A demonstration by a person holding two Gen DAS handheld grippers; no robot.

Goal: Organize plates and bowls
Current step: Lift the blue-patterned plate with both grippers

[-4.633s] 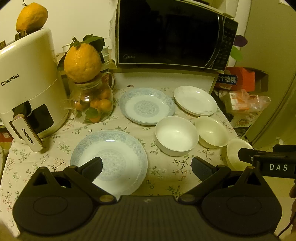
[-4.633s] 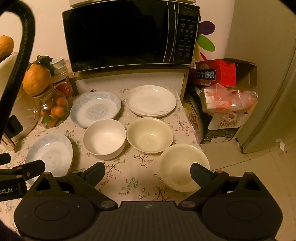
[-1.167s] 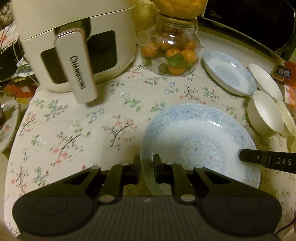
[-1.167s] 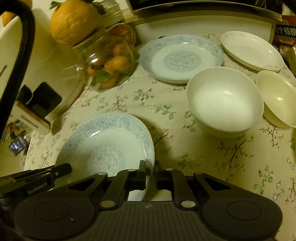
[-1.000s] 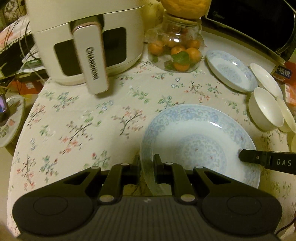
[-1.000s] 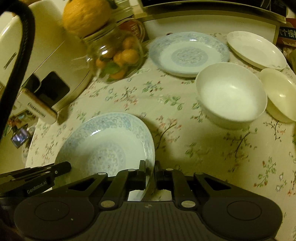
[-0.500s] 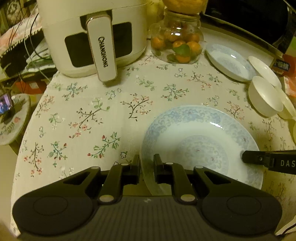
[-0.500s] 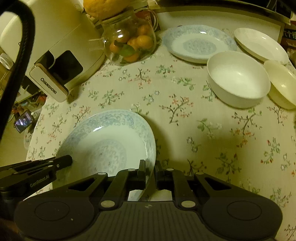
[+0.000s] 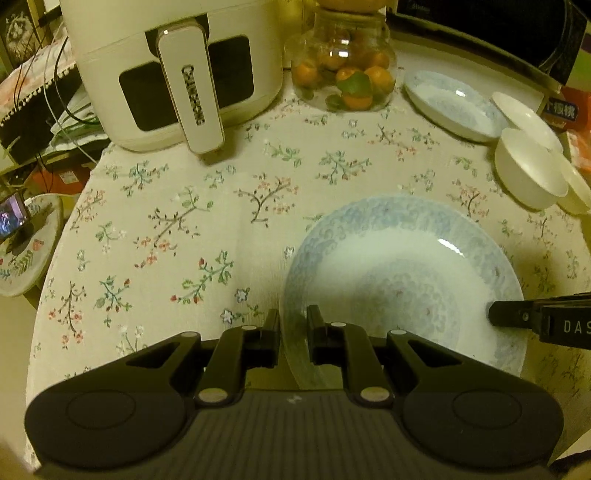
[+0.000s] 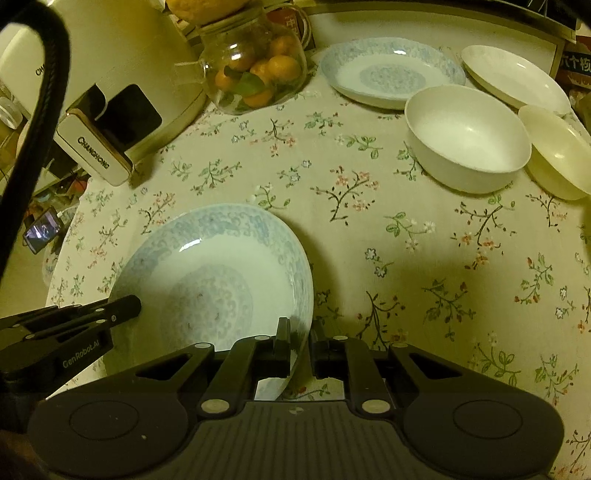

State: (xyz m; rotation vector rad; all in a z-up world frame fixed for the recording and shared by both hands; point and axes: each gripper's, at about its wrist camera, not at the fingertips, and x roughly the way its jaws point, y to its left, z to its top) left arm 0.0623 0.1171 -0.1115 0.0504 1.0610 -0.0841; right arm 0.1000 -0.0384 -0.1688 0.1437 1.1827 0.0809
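Note:
A blue-patterned plate (image 9: pixel 402 280) is held above the floral tablecloth by both grippers. My left gripper (image 9: pixel 293 338) is shut on its left rim. My right gripper (image 10: pixel 299 343) is shut on its right rim (image 10: pixel 301 280). Each gripper's tip shows in the other view, the right one in the left wrist view (image 9: pixel 517 319) and the left one in the right wrist view (image 10: pixel 110 314). A second blue-patterned plate (image 10: pixel 391 75), a white plate (image 10: pixel 513 77), a white bowl (image 10: pixel 465 136) and a cream bowl (image 10: pixel 557 155) sit at the far right.
A white air fryer (image 9: pixel 173 66) stands at the far left. A glass jar of oranges (image 9: pixel 343 77) stands beside it. A microwave (image 9: pixel 498 29) is at the back. The tablecloth (image 10: pixel 424 240) spans the middle. A small side table (image 9: pixel 26 243) lies past the left edge.
Both grippers were open 4.6 s ago and now grip the plate. Over the last second the plate has been lifted and drawn back toward the table's near side.

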